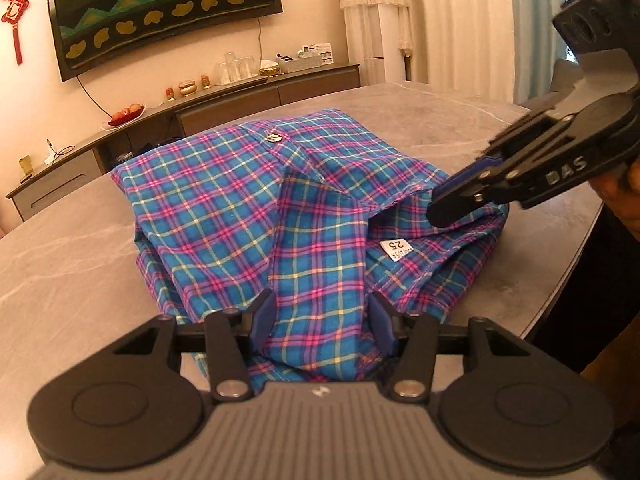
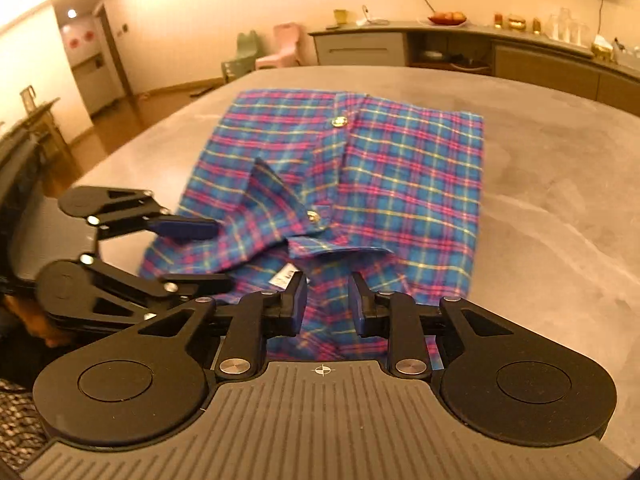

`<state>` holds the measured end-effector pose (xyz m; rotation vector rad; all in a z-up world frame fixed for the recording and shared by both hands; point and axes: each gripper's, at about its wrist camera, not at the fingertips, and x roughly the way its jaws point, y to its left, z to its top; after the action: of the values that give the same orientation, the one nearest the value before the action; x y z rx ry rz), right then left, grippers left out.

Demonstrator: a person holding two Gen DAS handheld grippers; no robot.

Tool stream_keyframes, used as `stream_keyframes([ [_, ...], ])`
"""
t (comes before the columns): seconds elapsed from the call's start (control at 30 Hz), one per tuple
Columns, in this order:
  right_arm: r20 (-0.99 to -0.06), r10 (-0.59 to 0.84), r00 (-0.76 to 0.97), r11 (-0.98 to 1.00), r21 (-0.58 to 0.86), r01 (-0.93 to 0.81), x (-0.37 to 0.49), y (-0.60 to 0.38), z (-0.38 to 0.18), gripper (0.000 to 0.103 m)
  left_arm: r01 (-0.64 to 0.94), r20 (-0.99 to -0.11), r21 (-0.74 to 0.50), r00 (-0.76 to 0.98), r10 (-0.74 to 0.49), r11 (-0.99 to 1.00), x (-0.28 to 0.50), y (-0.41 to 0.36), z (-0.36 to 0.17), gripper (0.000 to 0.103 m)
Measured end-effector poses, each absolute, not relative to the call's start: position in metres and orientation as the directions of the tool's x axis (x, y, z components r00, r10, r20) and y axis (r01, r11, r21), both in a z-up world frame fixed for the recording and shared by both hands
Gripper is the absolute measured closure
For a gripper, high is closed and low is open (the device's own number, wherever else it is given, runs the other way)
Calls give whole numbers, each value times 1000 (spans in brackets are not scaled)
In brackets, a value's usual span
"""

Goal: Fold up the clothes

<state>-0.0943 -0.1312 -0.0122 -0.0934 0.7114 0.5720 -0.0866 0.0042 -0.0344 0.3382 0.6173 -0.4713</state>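
A blue and pink plaid shirt (image 1: 240, 208) lies folded on the grey table (image 1: 72, 264), collar end toward me, white size label (image 1: 396, 249) showing. In the right wrist view the shirt (image 2: 400, 176) shows two gold buttons. My left gripper (image 1: 322, 322) is open, its fingers on either side of the near collar flap. It also shows in the right wrist view (image 2: 212, 254), open at the shirt's left edge. My right gripper (image 2: 328, 306) is open over the near collar edge. In the left wrist view it (image 1: 448, 206) comes in from the right and touches the collar.
The table edge (image 1: 568, 280) runs close on the right. A long sideboard (image 1: 248, 96) with glasses, a fruit bowl and ornaments stands behind the table. Small chairs (image 2: 264, 52) stand on the floor beyond the far left corner.
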Motion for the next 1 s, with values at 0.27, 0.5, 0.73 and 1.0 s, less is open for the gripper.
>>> stream_keyframes([
  [0.27,-712,240,660,817,-220,-534,-89,-112,-29,85,535,-615,204,722,-318,820,-90,10,-35,52],
  [0.5,-699,221,680,774,-299,-558,-100,-96,-34,98,560,-521,361,784,-336,746,-97,-14,-26,51],
  [0.73,-706,227,671,778,-282,-561,-98,-96,-33,98,524,-554,453,799,-232,722,-72,-28,-39,92],
  [1.0,-712,239,660,785,-259,-563,-97,-100,-30,98,430,-608,-96,689,-395,898,-39,40,-18,94],
])
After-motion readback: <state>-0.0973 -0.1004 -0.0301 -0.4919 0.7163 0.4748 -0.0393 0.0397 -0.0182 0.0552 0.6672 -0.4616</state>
